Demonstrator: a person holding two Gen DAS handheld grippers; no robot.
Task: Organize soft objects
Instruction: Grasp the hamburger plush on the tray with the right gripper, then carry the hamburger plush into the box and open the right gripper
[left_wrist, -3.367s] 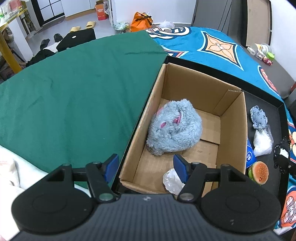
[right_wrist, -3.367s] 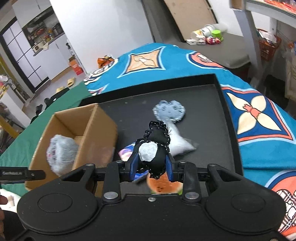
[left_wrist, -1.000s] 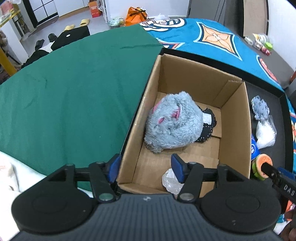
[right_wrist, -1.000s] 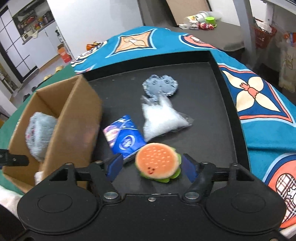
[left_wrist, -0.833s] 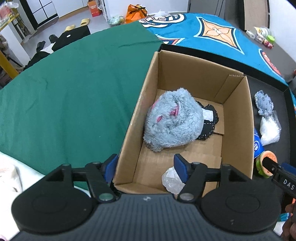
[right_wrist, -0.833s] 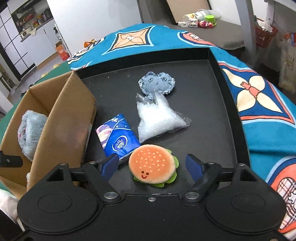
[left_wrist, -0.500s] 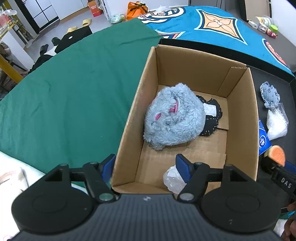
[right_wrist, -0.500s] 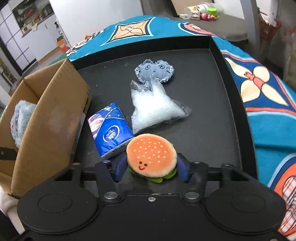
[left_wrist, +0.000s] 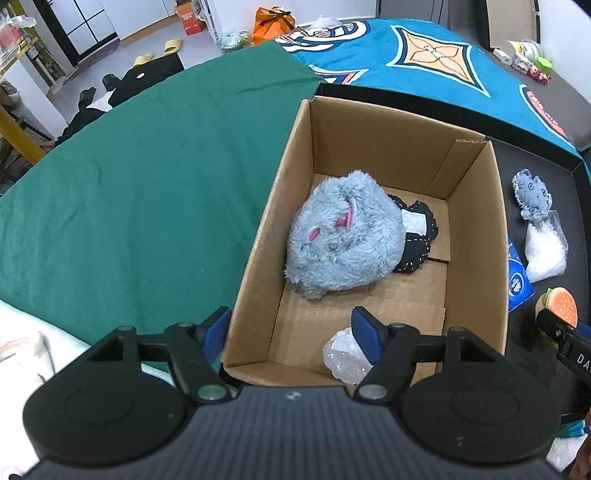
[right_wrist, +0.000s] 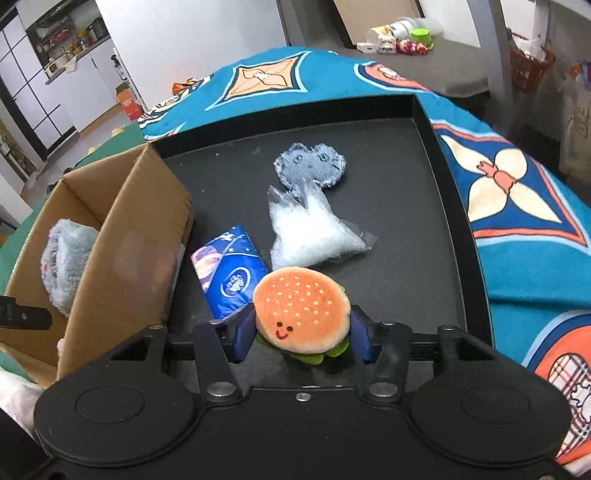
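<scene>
My right gripper (right_wrist: 301, 338) is shut on a plush burger (right_wrist: 302, 309) and holds it just above the black tray (right_wrist: 399, 206); the burger also shows in the left wrist view (left_wrist: 559, 308). My left gripper (left_wrist: 290, 330) is open, its fingers astride the near left corner of the cardboard box (left_wrist: 476, 236). In the box lie a fluffy blue-grey plush (left_wrist: 343, 240), a black stitched plush (left_wrist: 417, 236) and a clear plastic bag (left_wrist: 341, 356). The box also shows in the right wrist view (right_wrist: 140, 236).
On the tray lie a blue tissue pack (right_wrist: 231, 273), a clear bag of white filling (right_wrist: 310, 232) and a denim plush (right_wrist: 310, 166). A green cloth (left_wrist: 140, 177) lies left of the box. A blue patterned blanket (right_wrist: 517, 177) surrounds the tray.
My right gripper let the black plush go in the box, moved back over the tray, shut on the burger and lifted it slightly. My left gripper stayed open at the box corner.
</scene>
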